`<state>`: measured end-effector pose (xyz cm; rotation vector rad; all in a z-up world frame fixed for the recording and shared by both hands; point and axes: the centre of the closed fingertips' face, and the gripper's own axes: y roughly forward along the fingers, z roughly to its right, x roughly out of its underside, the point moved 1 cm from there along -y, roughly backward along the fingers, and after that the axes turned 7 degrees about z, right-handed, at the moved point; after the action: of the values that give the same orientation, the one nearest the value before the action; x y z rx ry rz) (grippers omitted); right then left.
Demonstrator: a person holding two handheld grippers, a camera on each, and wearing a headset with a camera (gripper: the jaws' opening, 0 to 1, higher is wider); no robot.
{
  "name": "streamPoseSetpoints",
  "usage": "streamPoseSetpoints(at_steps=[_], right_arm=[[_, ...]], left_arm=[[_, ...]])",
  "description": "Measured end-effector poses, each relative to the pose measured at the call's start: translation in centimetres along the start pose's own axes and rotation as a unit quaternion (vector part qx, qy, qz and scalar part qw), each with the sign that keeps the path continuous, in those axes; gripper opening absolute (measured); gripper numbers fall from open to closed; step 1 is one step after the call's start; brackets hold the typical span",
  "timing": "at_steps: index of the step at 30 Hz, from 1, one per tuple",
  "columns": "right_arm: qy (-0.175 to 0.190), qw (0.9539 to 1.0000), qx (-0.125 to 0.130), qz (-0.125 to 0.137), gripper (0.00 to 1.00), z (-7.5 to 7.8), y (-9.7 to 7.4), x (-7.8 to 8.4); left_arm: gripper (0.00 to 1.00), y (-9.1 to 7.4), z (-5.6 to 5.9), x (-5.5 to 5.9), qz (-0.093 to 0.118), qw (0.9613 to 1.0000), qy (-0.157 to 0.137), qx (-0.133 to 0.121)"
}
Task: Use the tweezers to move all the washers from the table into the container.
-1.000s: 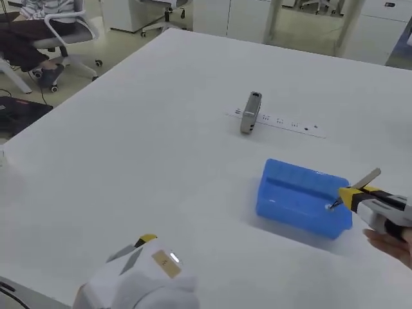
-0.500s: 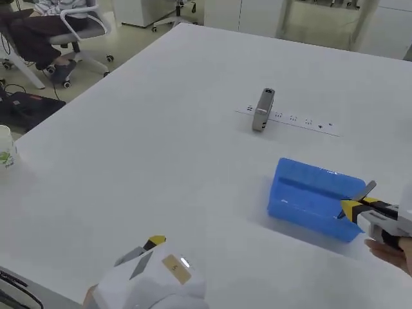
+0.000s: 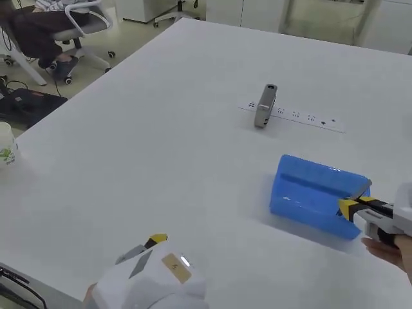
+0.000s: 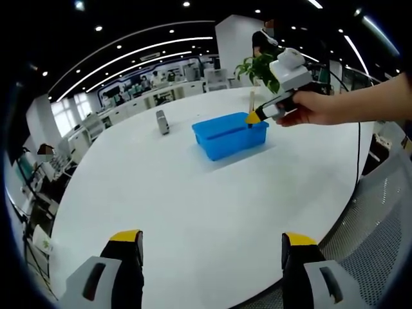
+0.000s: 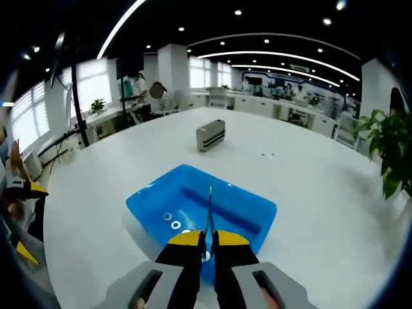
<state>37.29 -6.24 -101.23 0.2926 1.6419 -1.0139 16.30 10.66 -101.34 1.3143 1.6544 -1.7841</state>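
The blue container [image 3: 309, 193] lies on the white table [image 3: 161, 148]. In the right gripper view, three washers [image 5: 171, 221] rest inside the container [image 5: 238, 215]. My right gripper [image 5: 208, 241] is shut on the thin tweezers [image 5: 210, 203], which point out over the container. In the head view this gripper [image 3: 351, 207] hovers at the container's near right corner. My left gripper [image 4: 212, 248] is open and holds nothing, low over the table's near edge [image 3: 145, 248]. From the left gripper view, the right gripper [image 4: 265, 114] and tweezers [image 4: 252, 102] sit at the container [image 4: 225, 136].
A grey box-shaped device [image 3: 265, 106] stands on a flat white strip [image 3: 302, 119] beyond the container. A paper cup [image 3: 5, 149] sits at the table's left edge. Office chairs [image 3: 71, 32] stand past the far left corner.
The head camera has shifted. My right gripper has drawn the tweezers back from inside the container to its near right corner. The left gripper has stayed put.
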Motion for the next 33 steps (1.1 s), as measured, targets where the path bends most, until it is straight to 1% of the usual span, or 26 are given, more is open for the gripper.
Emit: streamPoseSetpoints(at_steps=[5, 8, 12, 17, 20, 21, 22, 23, 24, 25, 27, 29, 31, 32, 33], right_arm=[[-0.002, 1.0, 0.001, -0.005, 0.02, 0.6, 0.4, 0.4], [-0.004, 1.0, 0.0, -0.008, 0.02, 0.6, 0.5, 0.6], [-0.008, 0.9999, 0.003, -0.012, 0.03, 1.0, 0.7, 0.9], [-0.008, 0.9999, 0.001, -0.013, 0.03, 1.4, 0.9, 1.1], [0.001, 0.9999, 0.0, -0.012, 0.03, 1.1, 0.7, 1.0], [-0.001, 1.0, -0.001, -0.009, 0.03, 1.0, 0.6, 0.8], [-0.002, 1.0, -0.001, -0.01, 0.03, 0.9, 0.4, 0.8], [-0.004, 1.0, -0.001, -0.008, 0.03, 0.8, 0.2, 0.6], [-0.007, 1.0, -0.002, -0.005, 0.03, 0.7, 0.0, 0.3], [-0.014, 0.9999, -0.001, -0.002, 0.03, 0.7, -0.3, 0.1], [-0.017, 0.9999, 0.002, 0.0, 0.03, 0.7, -0.7, -0.2], [-0.02, 0.9998, 0.002, 0.01, 0.03, 0.5, -1.4, -0.8], [-0.022, 0.9996, -0.007, 0.016, 0.03, -0.1, -2.1, -1.4], [-0.019, 0.9995, -0.013, 0.022, 0.03, -0.6, -2.6, -1.9], [-0.016, 0.9992, -0.02, 0.029, 0.03, -1.1, -3.0, -2.3]], left_arm=[[0.9, 0.0, 0.0, 0.0, 0.001, 1.0, 0.0, -0.001], [0.9, 0.0, -0.1, 0.0, 0.0, 1.0, 0.0, -0.002], [0.9, 0.0, 0.0, 0.1, -0.003, 1.0, 0.002, -0.002], [0.89, 0.0, 0.2, 0.0, -0.004, 0.9999, 0.01, 0.003], [0.88, 0.0, 0.5, -0.2, 0.001, 0.9999, 0.013, 0.011], [0.86, -0.1, 0.8, -0.4, 0.005, 0.9997, 0.01, 0.021], [0.82, -0.2, 0.9, -0.8, 0.014, 0.9995, 0.01, 0.025], [0.78, -0.4, 1.0, -1.6, 0.037, 0.9989, 0.01, 0.025], [0.77, -0.5, 1.0, -1.9, 0.045, 0.9986, 0.008, 0.026], [0.78, -0.6, 1.2, -2.1, 0.049, 0.9983, 0.005, 0.03], [0.78, -0.7, 1.3, -2.1, 0.041, 0.9983, -0.004, 0.041], [0.76, -0.9, 1.4, -2.6, 0.046, 0.9978, -0.003, 0.046], [0.75, -1.2, 1.5, -3.7, 0.056, 0.9968, 0.006, 0.057], [0.74, -1.4, 1.5, -4.6, 0.067, 0.9955, 0.02, 0.063], [0.73, -1.5, 1.5, -5.4, 0.073, 0.9947, 0.028, 0.067]])
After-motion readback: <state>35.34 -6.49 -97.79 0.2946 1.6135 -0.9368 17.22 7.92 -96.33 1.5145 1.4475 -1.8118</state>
